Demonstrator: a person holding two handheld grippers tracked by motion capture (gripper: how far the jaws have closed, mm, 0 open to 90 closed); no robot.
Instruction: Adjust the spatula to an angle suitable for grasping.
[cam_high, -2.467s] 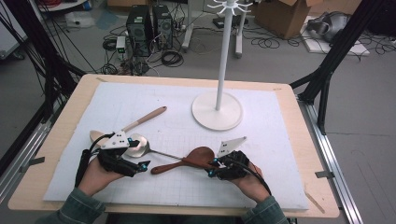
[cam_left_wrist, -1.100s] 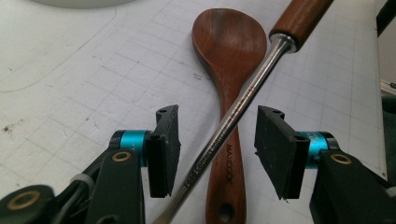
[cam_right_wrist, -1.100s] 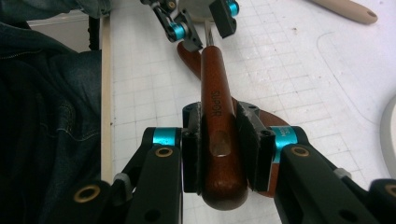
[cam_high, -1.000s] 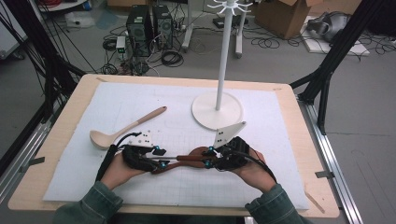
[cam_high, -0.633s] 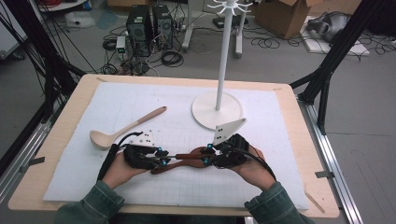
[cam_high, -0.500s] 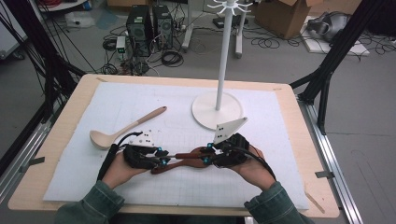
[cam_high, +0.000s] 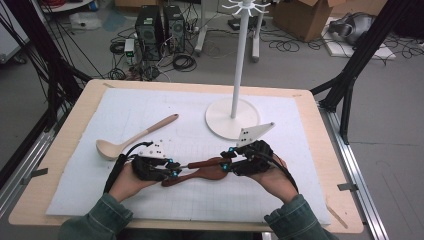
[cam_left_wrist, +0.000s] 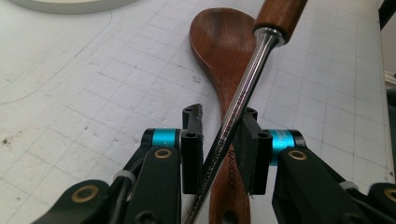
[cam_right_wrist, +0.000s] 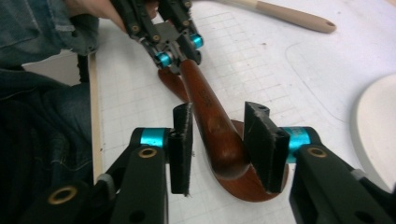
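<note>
Ladle (cam_high: 202, 163) is being held lengthwise between both hands, steel shank clamped by left gripper (cam_left_wrist: 219, 135), wooden handle straddled by right gripper (cam_right_wrist: 219, 123), jaws apart.

Dark wooden spoon (cam_high: 210, 173) flat on the mat, steel-shafted utensil with wooden handle (cam_high: 202, 163) crossing above it

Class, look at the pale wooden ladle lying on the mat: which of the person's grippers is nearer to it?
Left. The left gripper sits just beside the pale ladle, below its bowl; the right gripper lies farther off toward the stand.
</note>
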